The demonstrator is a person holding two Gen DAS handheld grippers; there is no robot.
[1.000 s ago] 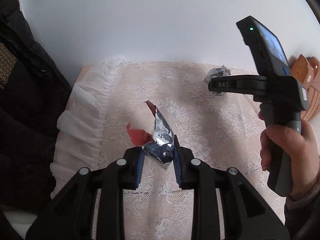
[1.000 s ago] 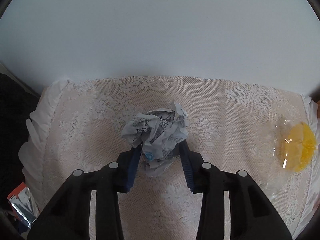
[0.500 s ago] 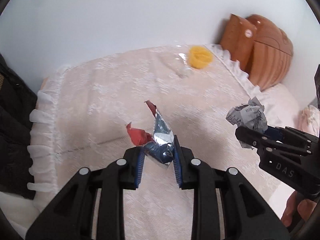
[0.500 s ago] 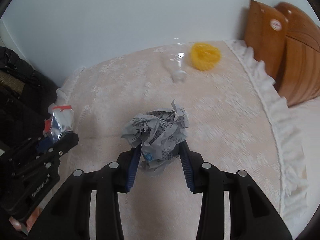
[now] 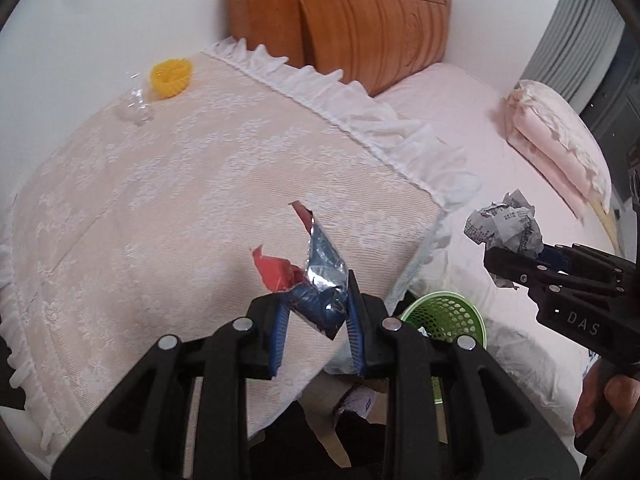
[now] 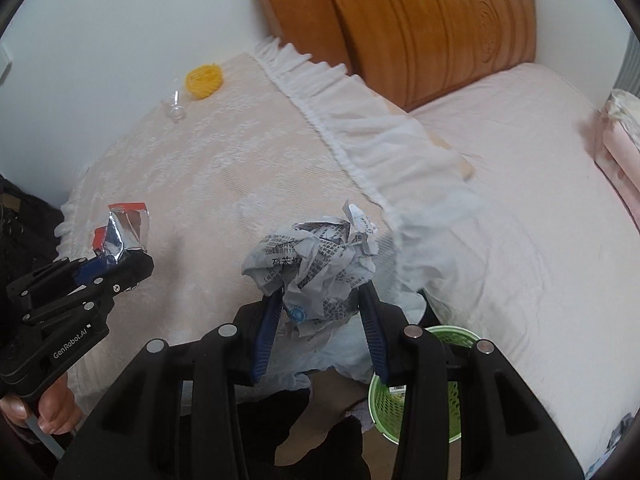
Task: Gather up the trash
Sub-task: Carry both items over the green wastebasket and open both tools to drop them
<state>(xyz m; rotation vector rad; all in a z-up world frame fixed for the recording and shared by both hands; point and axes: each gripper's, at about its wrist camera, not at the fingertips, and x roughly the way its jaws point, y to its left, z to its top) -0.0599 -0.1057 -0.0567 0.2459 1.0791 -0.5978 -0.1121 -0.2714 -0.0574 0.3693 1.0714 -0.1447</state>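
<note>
My left gripper (image 5: 316, 320) is shut on a crumpled red and silver foil wrapper (image 5: 316, 272) and holds it above the near edge of the lace-covered table (image 5: 160, 200). My right gripper (image 6: 320, 320) is shut on a crumpled ball of printed paper (image 6: 316, 264), held in the air by the table's frilled corner. The paper ball (image 5: 504, 228) also shows at the right of the left wrist view, and the wrapper (image 6: 124, 232) at the left of the right wrist view. A green mesh bin (image 5: 448, 316) stands on the floor below, between table and bed, partly hidden behind my fingers; it also shows in the right wrist view (image 6: 424, 392).
A yellow ridged cup (image 5: 170, 76) and a clear plastic piece (image 5: 136, 110) lie at the table's far side by the wall. A pink bed (image 6: 520, 200) with a wooden headboard (image 6: 420, 28) is at the right, with folded pink bedding (image 5: 556, 144) on it.
Both grippers have lifted their trash off the table and swung right. The view has turned from the wall to the bed, and the green bin has come into view.
</note>
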